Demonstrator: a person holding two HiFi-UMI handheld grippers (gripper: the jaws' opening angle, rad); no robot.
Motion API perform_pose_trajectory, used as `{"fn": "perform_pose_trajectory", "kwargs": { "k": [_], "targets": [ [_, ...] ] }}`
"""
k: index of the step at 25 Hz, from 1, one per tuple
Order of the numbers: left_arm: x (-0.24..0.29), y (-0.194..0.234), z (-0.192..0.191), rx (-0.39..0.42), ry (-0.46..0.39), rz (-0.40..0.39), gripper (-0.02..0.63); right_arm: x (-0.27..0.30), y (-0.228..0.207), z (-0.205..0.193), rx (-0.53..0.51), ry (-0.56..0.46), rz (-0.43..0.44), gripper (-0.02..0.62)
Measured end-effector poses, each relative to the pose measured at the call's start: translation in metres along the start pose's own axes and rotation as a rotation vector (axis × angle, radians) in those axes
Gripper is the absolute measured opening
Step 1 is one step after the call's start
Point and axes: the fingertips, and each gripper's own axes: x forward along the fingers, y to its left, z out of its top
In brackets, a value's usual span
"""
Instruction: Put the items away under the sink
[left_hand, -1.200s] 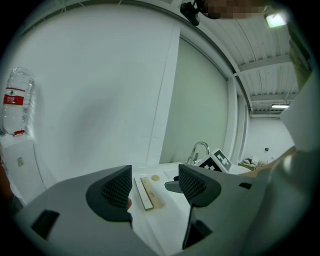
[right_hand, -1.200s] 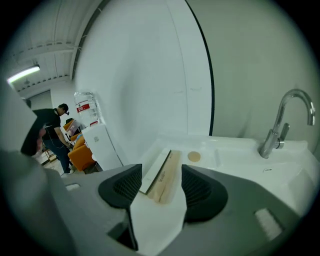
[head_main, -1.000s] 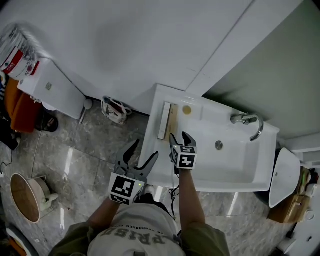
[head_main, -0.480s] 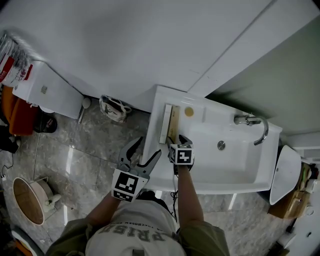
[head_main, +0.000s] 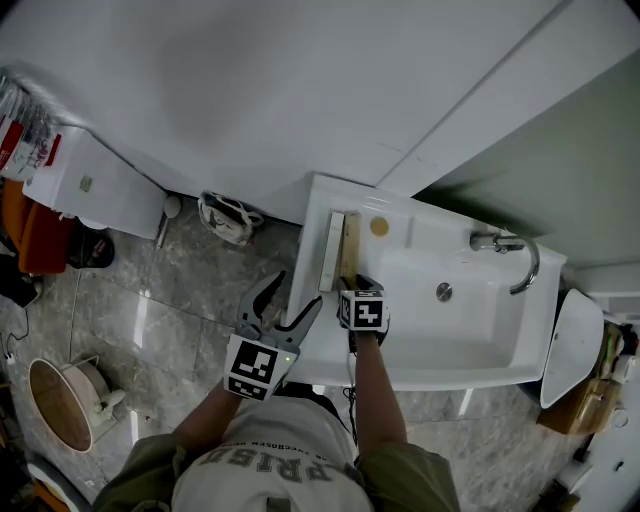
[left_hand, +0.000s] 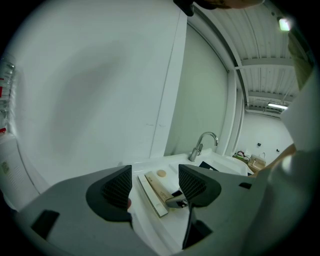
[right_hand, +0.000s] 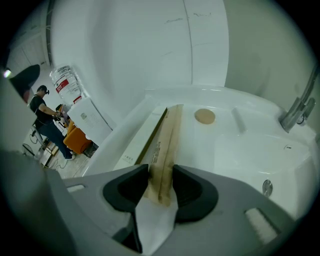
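Observation:
A long tan paper package lies on the left ledge of the white sink, beside a long white box. A round tan disc sits just beyond them. My right gripper is at the package's near end. In the right gripper view its jaws press both sides of the tan package, with the white box to the left. My left gripper hangs open off the sink's front left corner, holding nothing. In the left gripper view both items show between the open jaws.
A chrome faucet stands at the basin's right end, with a drain in the middle. On the grey tiled floor are a bag by the wall, a white unit and a round basket at the left.
My right gripper, open a second ago, has moved forward onto the tan package's near end and shut on it. The left gripper shifted slightly and stays open.

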Motion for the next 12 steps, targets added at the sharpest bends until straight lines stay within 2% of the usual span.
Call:
{"fn": "perform_pose_trajectory", "kwargs": {
  "k": [5, 12],
  "targets": [
    [0.0028, 0.0039, 0.0002, 0.000, 0.007, 0.001, 0.278, -0.0021, 0.0004, 0.0015, 0.018, -0.001, 0.019, 0.085],
    [0.0061, -0.0006, -0.0024, 0.007, 0.020, -0.007, 0.278, -0.0059, -0.0046, -0.0019, 0.066, 0.005, 0.043, 0.067]
  ]
}}
